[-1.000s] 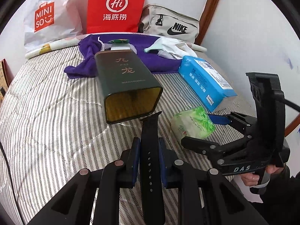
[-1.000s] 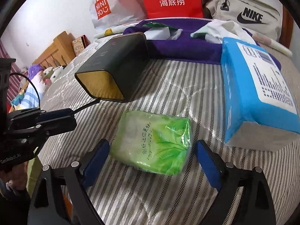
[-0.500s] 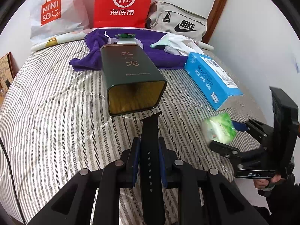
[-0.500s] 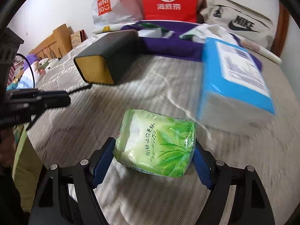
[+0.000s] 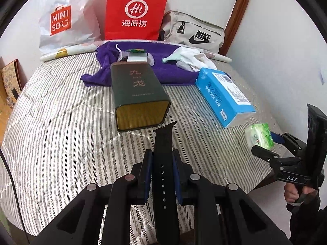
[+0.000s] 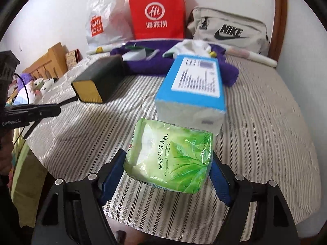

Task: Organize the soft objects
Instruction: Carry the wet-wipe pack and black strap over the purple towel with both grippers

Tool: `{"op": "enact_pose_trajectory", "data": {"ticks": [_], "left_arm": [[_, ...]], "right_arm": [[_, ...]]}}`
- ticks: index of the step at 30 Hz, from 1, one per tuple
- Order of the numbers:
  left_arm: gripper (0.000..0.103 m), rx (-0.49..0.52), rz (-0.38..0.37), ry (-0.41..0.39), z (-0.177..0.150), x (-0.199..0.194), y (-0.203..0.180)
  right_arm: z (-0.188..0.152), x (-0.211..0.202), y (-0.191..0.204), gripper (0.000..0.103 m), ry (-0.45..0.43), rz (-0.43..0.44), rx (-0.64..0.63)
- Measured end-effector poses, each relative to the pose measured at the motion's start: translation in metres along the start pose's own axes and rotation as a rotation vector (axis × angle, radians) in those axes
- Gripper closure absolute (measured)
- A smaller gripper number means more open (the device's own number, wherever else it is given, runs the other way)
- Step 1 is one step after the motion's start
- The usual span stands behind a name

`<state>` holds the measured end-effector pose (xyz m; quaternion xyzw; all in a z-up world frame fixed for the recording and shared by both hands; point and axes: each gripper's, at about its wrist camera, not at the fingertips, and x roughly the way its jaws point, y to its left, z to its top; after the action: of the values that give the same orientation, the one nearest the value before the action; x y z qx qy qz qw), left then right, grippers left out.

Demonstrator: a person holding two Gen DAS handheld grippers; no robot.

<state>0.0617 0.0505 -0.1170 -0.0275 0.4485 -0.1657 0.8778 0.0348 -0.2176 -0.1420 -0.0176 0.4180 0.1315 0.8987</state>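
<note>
Both views are bright with soft, even daylight and only faint shadows under the tin [image 5: 139, 94] and the blue pack [image 6: 192, 85]. Fisheye bending curves the bed [image 5: 51, 122] stripes and leaves black corners. The right wrist view is motion-smeared across its upper half, blurring the blue pack's label; the left is sharp.

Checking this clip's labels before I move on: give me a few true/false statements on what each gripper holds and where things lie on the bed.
1. The right gripper is clamped on the green tissue pack. True.
2. The left gripper is empty. False: it pinches a black watch strap.
3. The dark green tin stands upright. False: it lies on its side.
4. The blue tissue pack lies on the striped bed. True.
</note>
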Motion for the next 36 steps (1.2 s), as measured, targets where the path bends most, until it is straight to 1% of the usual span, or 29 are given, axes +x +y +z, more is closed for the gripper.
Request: {"op": "enact_pose_trajectory", "data": {"ticks": [7,16,26,36], "left_arm": [[0.085,-0.01,0.007,-0.033,0.018,-0.013,-0.004],[0.085,-0.011,0.029,-0.051,0.044,-0.016,-0.005],[0.085,-0.024,0.038,-0.071,0.083,-0.01,0.0],[0.085,-0.043,0.047,-0.085,0.118,0.003,0.012]], "right_arm": [[0.021,-0.022,-0.01,0.025,-0.063,0.007,0.001],[0.056,-0.034,-0.022,0.025,-0.125,0.003,-0.015],[0.096,-0.031,-0.026,0.025,-0.156,-0.006,-0.033],[0.14,-0.012,-0.033,0.025,-0.165,-0.001,-0.012]]}}
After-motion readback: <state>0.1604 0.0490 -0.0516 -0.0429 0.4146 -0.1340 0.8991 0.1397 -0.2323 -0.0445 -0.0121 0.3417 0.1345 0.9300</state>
